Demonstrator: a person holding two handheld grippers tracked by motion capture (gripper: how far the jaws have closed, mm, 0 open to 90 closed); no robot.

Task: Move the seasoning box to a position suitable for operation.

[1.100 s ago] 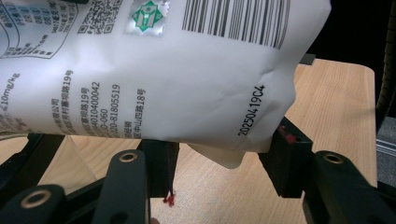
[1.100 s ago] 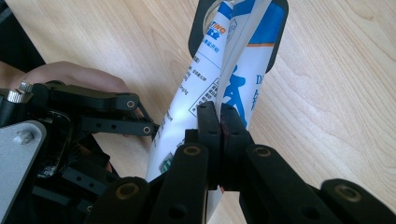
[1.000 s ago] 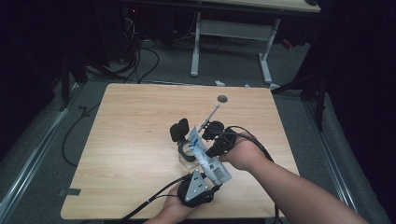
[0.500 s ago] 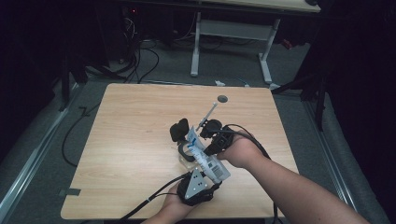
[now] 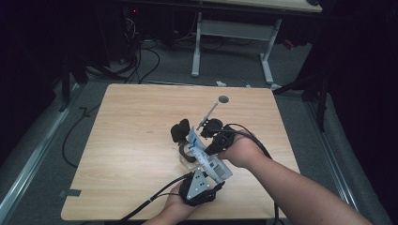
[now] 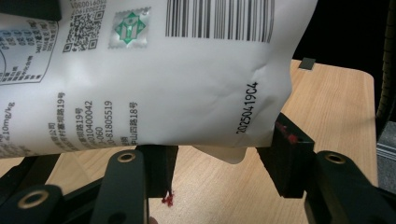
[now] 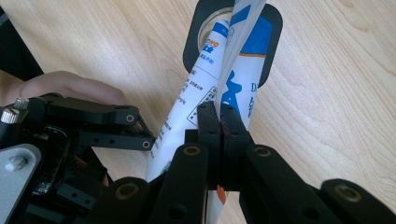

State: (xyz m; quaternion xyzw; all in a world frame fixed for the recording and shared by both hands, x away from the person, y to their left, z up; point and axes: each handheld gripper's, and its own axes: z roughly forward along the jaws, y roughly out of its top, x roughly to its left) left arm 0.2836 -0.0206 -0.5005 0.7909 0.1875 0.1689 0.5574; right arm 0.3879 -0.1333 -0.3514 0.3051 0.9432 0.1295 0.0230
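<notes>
Wood table (image 5: 131, 140) on grey floor (image 5: 42, 154), dark room, right gripper (image 7: 219, 122) clenched on pouch (image 6: 154, 74), left gripper (image 6: 215, 163) jaws released around pouch edge.

A white printed packet (image 6: 140, 70) hangs over the wooden table (image 6: 336, 102), its lower edge between the left gripper (image 6: 217, 163)'s parted jaws; barcode at twelve o'clock.

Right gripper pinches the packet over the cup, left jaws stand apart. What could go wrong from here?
1. The right gripper is shut on just one edge of the white and blue packet; it may slip or tear.
2. The left gripper has its jaws apart around the packet's bottom corner, pads not pressing, so that end hangs loose.
3. The packet's tip sits at the black cup rim; contents might spill onto the table.
</notes>
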